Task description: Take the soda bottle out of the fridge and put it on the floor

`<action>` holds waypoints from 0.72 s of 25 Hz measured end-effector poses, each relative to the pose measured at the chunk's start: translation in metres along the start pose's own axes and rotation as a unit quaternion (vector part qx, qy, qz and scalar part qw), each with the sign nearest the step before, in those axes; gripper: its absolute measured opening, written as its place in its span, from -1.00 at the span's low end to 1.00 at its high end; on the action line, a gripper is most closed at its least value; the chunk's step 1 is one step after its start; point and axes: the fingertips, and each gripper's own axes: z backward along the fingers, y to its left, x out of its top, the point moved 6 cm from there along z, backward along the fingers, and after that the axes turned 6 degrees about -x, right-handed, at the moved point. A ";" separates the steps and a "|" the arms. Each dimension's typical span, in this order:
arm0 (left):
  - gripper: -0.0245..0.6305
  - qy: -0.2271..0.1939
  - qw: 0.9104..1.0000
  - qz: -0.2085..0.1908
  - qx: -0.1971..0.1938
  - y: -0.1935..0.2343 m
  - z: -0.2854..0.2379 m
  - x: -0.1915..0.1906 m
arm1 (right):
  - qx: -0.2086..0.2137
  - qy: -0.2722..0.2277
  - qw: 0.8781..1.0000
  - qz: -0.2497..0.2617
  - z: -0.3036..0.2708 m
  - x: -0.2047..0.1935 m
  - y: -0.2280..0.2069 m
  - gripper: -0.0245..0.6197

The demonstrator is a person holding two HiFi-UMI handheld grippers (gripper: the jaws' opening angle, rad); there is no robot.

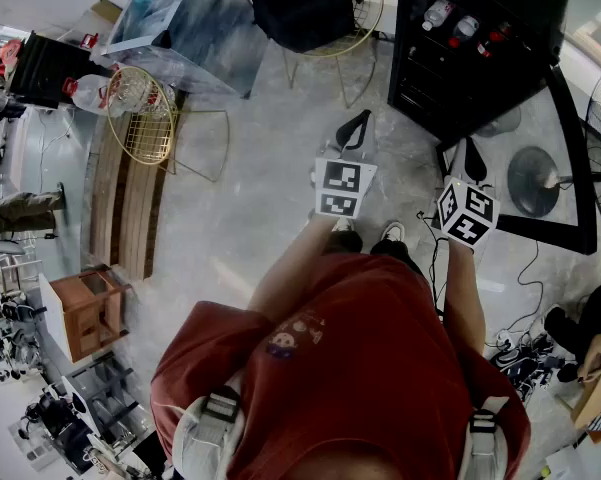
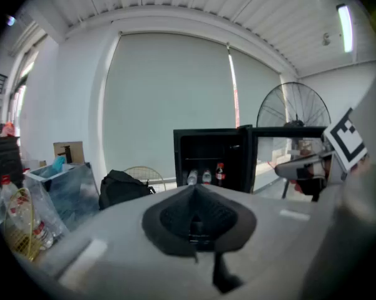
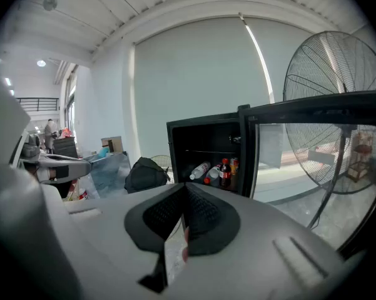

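While standing short of the open fridge (image 1: 480, 48), head view: holding left gripper (image 1: 354, 133) and right gripper (image 1: 472, 160) above pale marbled floor (image 1: 250, 178), wire chairs (image 1: 145, 118) nearby. Left gripper view: showing jaws pressed together, empty. Right gripper view: showing jaws together too, soda bottle (image 3: 226, 172) standing upright on the fridge shelf. Approaching, likely; next needing closer reach, jaws parting.
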 end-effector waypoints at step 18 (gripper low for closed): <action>-0.93 -0.002 1.000 0.002 0.008 0.065 0.011 -0.014 | -0.012 -0.012 1.000 -0.015 -0.026 -0.002 0.047 -0.92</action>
